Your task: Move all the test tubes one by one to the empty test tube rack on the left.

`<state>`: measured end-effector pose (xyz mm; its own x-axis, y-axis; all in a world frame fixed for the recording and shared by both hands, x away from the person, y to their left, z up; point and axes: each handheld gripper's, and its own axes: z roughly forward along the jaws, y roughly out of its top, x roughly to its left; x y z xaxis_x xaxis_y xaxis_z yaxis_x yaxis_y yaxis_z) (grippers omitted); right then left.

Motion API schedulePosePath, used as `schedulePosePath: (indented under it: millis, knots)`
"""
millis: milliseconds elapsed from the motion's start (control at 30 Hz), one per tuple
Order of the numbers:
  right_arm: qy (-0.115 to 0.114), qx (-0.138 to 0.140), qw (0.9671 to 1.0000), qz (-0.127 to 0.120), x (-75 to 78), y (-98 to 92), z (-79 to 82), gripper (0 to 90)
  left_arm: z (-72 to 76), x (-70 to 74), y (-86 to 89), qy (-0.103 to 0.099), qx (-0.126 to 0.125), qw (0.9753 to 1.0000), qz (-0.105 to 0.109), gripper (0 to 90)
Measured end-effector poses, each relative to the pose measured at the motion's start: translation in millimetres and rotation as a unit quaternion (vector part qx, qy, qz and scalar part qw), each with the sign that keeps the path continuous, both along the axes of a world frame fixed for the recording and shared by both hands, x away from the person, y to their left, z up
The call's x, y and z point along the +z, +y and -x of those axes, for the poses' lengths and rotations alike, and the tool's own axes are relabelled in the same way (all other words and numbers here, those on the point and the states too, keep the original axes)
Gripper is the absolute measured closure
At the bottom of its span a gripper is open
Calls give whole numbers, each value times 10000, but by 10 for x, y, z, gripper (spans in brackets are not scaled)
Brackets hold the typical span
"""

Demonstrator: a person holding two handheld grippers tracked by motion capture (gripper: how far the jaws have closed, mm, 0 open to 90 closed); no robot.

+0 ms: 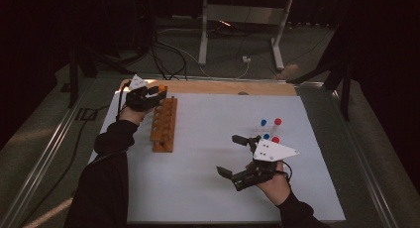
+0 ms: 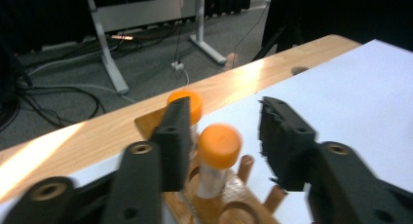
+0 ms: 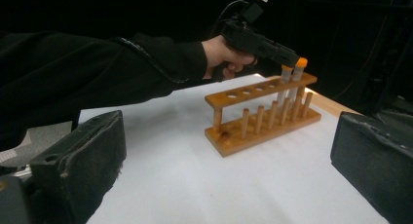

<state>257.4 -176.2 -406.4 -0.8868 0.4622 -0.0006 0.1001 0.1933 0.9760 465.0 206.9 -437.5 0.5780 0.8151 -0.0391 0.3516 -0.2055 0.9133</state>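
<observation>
A wooden tube rack (image 1: pixel 164 125) stands on the left of the white mat (image 1: pixel 198 188). Two orange-capped tubes stand in its far end. My left gripper (image 1: pixel 157 92) hovers there, open, its jaws on either side of the nearer orange-capped tube (image 2: pixel 218 145); the other orange-capped tube (image 2: pixel 191 101) is partly behind one jaw. In the right gripper view the rack (image 3: pixel 263 114) and the left gripper (image 3: pixel 291 58) over the tubes show across the mat. My right gripper (image 1: pixel 230 154) stands wide open over the mat, holding nothing. Several blue- and red-capped tubes (image 1: pixel 270 130) stand just beyond it.
The mat lies on a wooden tabletop (image 1: pixel 223 86) whose bare far edge shows behind the rack. A white metal frame (image 1: pixel 241 20) and cables (image 1: pixel 168 59) are on the floor beyond the table. A dark sleeve (image 1: pixel 106 178) lies along the mat's left edge.
</observation>
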Motion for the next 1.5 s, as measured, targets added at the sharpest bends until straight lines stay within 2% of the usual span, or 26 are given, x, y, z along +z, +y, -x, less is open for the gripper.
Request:
schedulePosePath:
  millis: [67, 133, 233, 300, 367, 467, 500, 567, 667, 733, 800, 867, 900, 1000, 1033, 1200, 1333, 1400, 1500]
  knots:
    - [11, 51, 10000, 9, 34, -16, -2, 0, 56, 75, 36, -39, -54, 9998, 169, 461]
    - [-38, -12, 10000, 5, 75, -39, 5, 0, 123, 144, 63, -111, -125, 9996, 214, 408]
    - [-3, -85, 10000, 48, 161, -96, 0, 0, 231, 229, 101, -112, -288, 9989, 351, 266]
    - [84, -91, 9999, 34, 222, -153, -22, 0, 311, 267, 112, -126, -359, 9987, 334, 188]
    - [109, -189, 9998, 11, 280, -221, -47, 0, 396, 295, 129, -151, -477, 9980, 397, 161]
    - [172, -359, 9992, -70, 363, -345, -79, 0, 518, 317, 146, -70, -665, 9963, 532, 91]
    - [142, -462, 9988, -85, 387, -390, -86, 0, 552, 317, 150, -76, -718, 9959, 548, 75]
    - [119, -605, 9981, -95, 424, -473, -101, 0, 642, 309, 166, -24, -919, 9931, 734, 27]
    - [99, -907, 9957, -139, 470, -640, -133, 0, 814, 283, 182, -84, -1119, 9897, 884, 18]
    - [33, -1225, 9925, -26, 478, -757, -143, 0, 904, 271, 187, -96, -1200, 9885, 916, 15]
    - [28, -1380, 9904, 32, 470, -844, -152, 0, 1009, 253, 195, -94, -1266, 9872, 966, 14]
    - [67, -1629, 9866, 98, 436, -946, -166, 0, 1099, 234, 189, -88, -1325, 9868, 927, 14]
    - [116, -1707, 9852, 119, 412, -987, -174, 0, 1142, 221, 191, -91, -1400, 9856, 947, 14]
    - [248, -1892, 9815, 189, 312, -1093, -193, 110, 1258, 184, 191, -118, -1506, 9838, 970, 14]
    - [285, -1943, 9802, 235, 275, -1119, -195, 122, 1294, 173, 184, -132, -1519, 9837, 954, 14]
    - [416, -2109, 9757, 416, 73, -1220, -200, 209, 1425, 121, 156, -169, -1668, 9810, 979, 14]
    - [579, -2224, 9718, 519, -100, -1294, -211, 257, 1509, 93, 116, -207, -1733, 9807, 876, 10]
    - [688, -2266, 9699, 571, -179, -1334, -224, 289, 1541, 81, 109, -223, -1773, 9797, 906, 10]
    - [843, -2344, 9661, 682, -298, -1372, -244, 341, 1577, 62, 103, -242, -1787, 9794, 907, 10]
